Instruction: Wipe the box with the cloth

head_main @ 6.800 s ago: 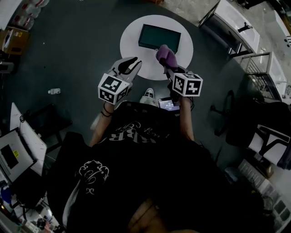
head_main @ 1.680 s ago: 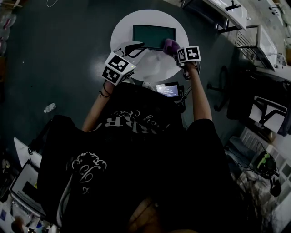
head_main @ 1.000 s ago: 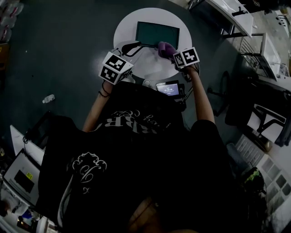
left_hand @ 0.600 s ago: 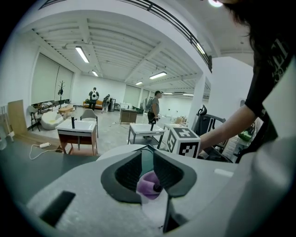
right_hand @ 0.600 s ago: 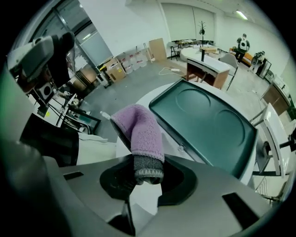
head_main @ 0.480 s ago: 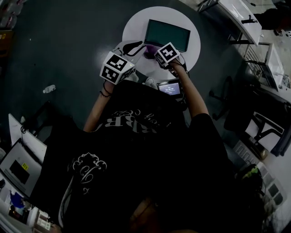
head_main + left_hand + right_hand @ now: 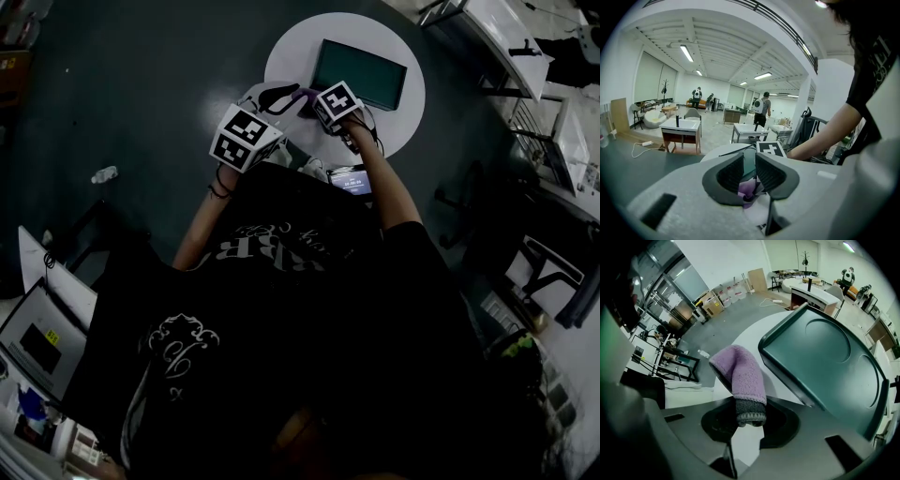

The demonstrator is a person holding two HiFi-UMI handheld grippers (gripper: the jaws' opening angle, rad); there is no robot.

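1. Your right hand-held gripper (image 7: 749, 420) is pinching the purple fleece cloth with a grey knit hem (image 7: 743, 376). The hem sits in the jaws, and the purple end sticks out ahead of them and upward.
2. The dark green, shallow rectangular box (image 7: 825, 357) lies flat on the round white desk (image 7: 281, 56), ahead and to the right of that hand-held gripper. Two round recesses show in its top face.
3. The cloth is just beside the box's near corner, not on the box. A strip of bare desk shows between them.
4. Your left hand-held gripper (image 7: 749, 161) has its jaws spread with a narrow gap and nothing clamped. The cloth shows low in that gap, just ahead of the jaws. You can't tell from here whether it touches them.
5. The right hand-held gripper's black-and-white marker cube (image 7: 769, 149) sits just ahead and right of the left jaws. Both hand-held grippers are close together over the desk.
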